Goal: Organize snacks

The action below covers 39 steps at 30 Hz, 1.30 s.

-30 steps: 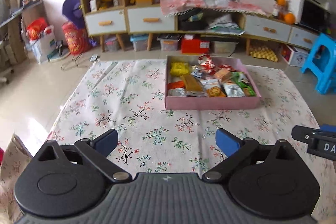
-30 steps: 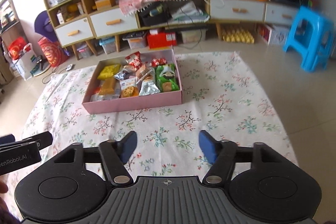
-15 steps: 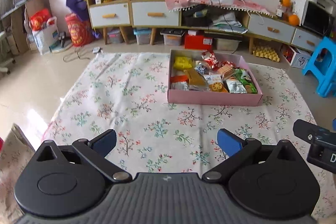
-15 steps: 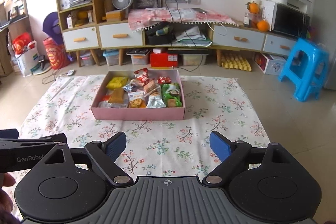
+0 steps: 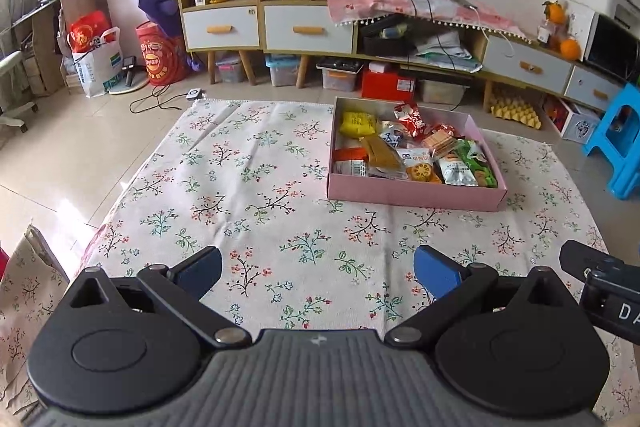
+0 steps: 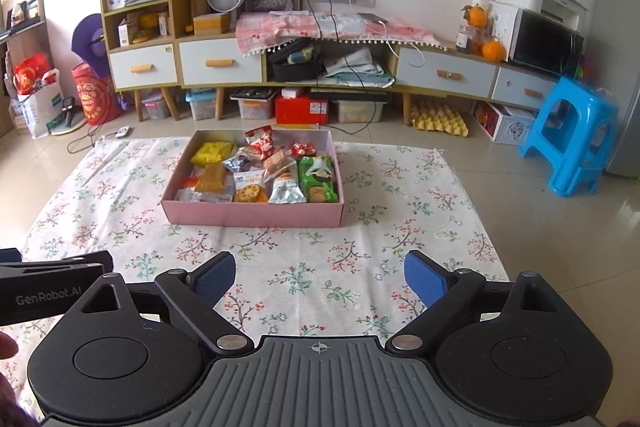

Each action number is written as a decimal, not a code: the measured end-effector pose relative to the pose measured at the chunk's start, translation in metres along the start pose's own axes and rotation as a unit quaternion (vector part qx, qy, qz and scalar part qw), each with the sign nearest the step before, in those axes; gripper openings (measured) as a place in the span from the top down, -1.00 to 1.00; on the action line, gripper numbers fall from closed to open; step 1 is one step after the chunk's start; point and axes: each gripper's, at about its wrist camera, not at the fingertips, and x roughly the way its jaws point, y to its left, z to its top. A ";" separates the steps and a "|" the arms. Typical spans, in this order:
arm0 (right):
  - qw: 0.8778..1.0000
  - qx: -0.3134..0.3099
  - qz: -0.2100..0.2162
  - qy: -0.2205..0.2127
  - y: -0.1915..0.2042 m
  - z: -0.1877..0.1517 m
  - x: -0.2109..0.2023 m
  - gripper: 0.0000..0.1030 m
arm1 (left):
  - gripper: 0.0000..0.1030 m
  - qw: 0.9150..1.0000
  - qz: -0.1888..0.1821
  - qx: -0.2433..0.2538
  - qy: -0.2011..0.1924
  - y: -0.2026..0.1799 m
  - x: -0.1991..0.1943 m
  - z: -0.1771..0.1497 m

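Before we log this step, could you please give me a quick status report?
Left tongs open, empty. Right tongs just opened wider, nothing between them. Snacks all in pink box on floral cloth. Nothing in the way.

Snack labels: print on the packets in your pink box (image 6: 256,215) is too small to read.
Other claw: your left claw (image 6: 52,287) is cut off at 9 o'clock.
Blue stool (image 5: 618,143): cut off at 3 o'clock.
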 end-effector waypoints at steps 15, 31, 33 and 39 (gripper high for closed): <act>1.000 -0.009 -0.004 0.011 0.003 -0.001 0.019 -0.89 | -0.99 1.000 -0.007 0.024 0.014 -0.007 0.009 -0.001; 1.000 -0.011 -0.002 0.021 0.002 -0.002 0.023 -0.90 | -0.99 0.999 -0.009 0.034 0.026 -0.011 0.012 0.000; 1.000 -0.009 -0.002 0.021 0.002 -0.002 0.023 -0.91 | -0.99 0.999 -0.010 0.033 0.025 -0.012 0.012 0.000; 1.000 -0.007 -0.001 0.021 0.001 -0.002 0.023 -0.91 | -0.99 0.999 -0.007 0.034 0.022 -0.012 0.012 0.001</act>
